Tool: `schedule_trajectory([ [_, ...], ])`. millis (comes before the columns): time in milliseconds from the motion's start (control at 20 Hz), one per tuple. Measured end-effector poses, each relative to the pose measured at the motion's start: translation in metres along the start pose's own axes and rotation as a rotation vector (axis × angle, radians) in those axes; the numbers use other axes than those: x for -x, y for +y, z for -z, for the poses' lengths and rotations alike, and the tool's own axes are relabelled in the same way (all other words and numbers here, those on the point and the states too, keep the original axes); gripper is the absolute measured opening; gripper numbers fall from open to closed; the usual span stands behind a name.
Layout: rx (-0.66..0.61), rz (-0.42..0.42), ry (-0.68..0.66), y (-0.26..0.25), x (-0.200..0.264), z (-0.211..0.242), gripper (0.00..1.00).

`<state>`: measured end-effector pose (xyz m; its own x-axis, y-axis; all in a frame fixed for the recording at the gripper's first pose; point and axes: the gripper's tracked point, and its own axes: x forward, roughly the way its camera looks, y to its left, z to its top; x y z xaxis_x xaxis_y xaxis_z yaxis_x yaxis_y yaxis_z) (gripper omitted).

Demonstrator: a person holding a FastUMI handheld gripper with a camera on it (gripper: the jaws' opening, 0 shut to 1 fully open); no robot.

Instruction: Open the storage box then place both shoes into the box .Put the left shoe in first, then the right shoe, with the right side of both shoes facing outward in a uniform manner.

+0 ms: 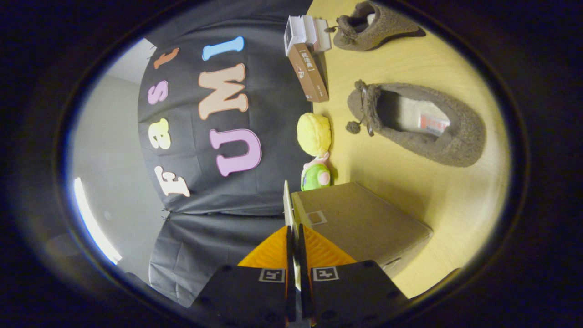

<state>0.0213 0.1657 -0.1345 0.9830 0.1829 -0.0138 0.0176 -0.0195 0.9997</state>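
Storage box: brown storage box (364, 223), lower centre of the frame, on the yellow table (455, 200), just ahead of the fingers.
Lid: thin pale lid flap (287, 205) stands edge-on at the box's left side, running down between the fingertips.
Gripper: gripper (295, 237) has its fingers nearly together, clamped on the flap's edge as far as can be seen.
Shoes: one fuzzy brown slipper (419, 123) at right centre, a second slipper (371, 27) at the top; both lie on the table, well apart from the box.
Other things: plush doll (315, 152) and books (307, 59) along the wall.
Progress: opening appears to be in hand; neither shoe is in the box, so left shoe, then right, remain.
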Motion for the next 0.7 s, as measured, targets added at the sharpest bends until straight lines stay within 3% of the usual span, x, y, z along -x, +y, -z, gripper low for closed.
schedule_trajectory([
  [350,0.157,-0.040,0.011,0.034,0.000,0.005,0.03],
  [700,0.577,-0.050,0.097,0.083,-0.011,0.038,0.03],
])
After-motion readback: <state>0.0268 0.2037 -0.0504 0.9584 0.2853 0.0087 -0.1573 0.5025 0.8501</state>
